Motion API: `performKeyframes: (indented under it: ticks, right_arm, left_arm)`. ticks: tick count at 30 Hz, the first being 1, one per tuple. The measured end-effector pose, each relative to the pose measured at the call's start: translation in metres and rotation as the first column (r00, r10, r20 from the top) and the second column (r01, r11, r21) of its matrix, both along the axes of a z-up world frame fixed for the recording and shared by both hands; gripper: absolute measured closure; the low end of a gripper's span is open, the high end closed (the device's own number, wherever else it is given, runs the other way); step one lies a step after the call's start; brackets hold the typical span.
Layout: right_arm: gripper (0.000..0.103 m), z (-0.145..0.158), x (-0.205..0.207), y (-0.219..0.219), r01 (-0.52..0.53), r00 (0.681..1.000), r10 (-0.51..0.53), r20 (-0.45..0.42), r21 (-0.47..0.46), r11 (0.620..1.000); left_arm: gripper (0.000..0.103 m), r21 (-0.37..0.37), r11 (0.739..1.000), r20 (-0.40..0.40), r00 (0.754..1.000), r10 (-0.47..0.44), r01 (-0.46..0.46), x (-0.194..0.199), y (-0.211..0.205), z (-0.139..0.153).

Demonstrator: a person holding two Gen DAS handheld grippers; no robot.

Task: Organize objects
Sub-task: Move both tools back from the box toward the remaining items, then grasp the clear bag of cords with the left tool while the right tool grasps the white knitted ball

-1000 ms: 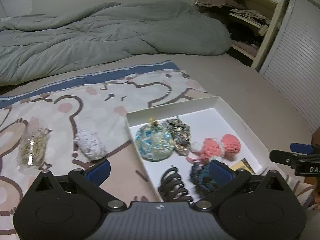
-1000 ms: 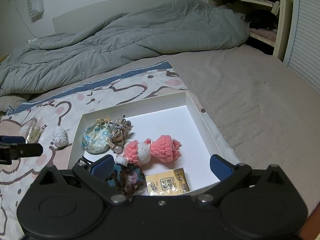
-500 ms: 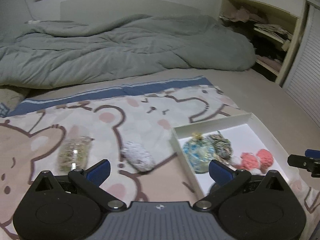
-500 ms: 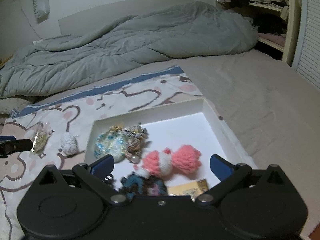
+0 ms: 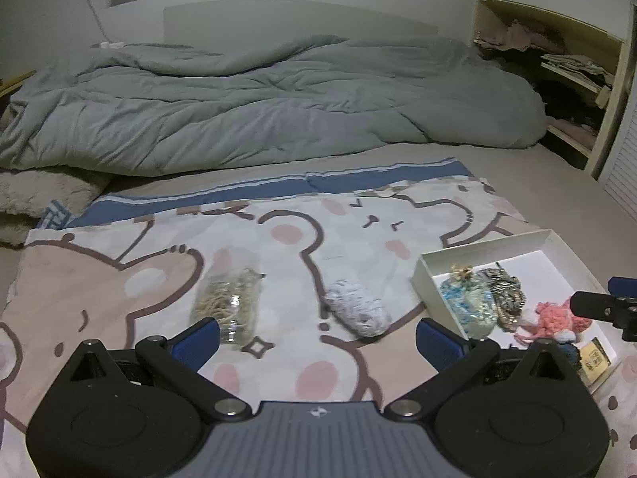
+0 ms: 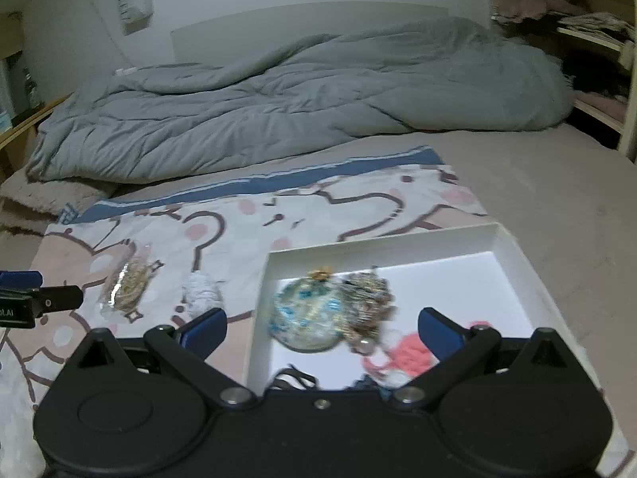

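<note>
White box (image 6: 513, 263) sat on the cartoon-print sheet (image 5: 278, 239), holding a blue-patterned pouch (image 6: 308, 318) and a pink crochet piece (image 5: 557, 320). Left of it lay a white knitted item (image 5: 356, 308) and a clear packet (image 5: 229, 300). Left gripper (image 5: 316, 338) and right gripper (image 6: 322, 328) both hovered spread, holding nothing.

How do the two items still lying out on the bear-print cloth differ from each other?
The clear packet is a see-through wrapper showing tan, stringy contents; the white knitted bundle is opaque, pale yarn. The packet lies flatter and longer; the bundle is a rounder lump. The packet lies farther from the white tray; the bundle lies nearer it. Both rest on the cloth outside the tray, ahead of the open left gripper.
</note>
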State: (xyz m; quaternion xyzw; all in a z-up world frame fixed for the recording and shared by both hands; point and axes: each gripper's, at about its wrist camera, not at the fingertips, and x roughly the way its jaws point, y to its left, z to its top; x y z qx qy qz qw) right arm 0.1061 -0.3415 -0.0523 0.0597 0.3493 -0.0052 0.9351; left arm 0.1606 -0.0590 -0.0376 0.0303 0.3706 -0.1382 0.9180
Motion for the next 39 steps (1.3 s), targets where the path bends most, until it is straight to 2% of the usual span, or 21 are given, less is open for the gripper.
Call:
performKeyframes:
  ticks: [18,24,29,34,39]
  right_arm:
    - [0.000,-0.012,0.038,0.070,-0.121,0.992,0.122,0.013,-0.050,0.991]
    - [0.000,-0.016,0.047,0.079,-0.148,0.988,0.150,0.035,-0.045,0.988]
    - [0.000,-0.021,0.063,0.081,-0.155,0.987,0.155,0.037,0.003,0.988]
    - [0.000,-0.025,0.080,0.095,-0.228,0.972,0.229,0.052,-0.019,0.973]
    - [0.000,-0.038,0.100,0.108,-0.286,0.958,0.286,0.032,-0.021,0.958]
  left_arm:
    - [0.000,0.002,0.994,-0.001,0.994,0.105,-0.105,0.015,0.051,-0.006]
    - [0.000,-0.068,0.997,-0.005,0.999,0.040,-0.040,0.034,0.058,-0.005]
    - [0.000,-0.035,0.999,0.023,1.000,-0.004,0.004,0.059,0.054,-0.006]
    - [0.000,0.041,0.998,-0.022,0.999,-0.047,0.048,0.094,0.052,-0.022]
    - [0.001,0.053,0.996,-0.048,0.997,-0.066,0.069,0.124,0.061,-0.041]
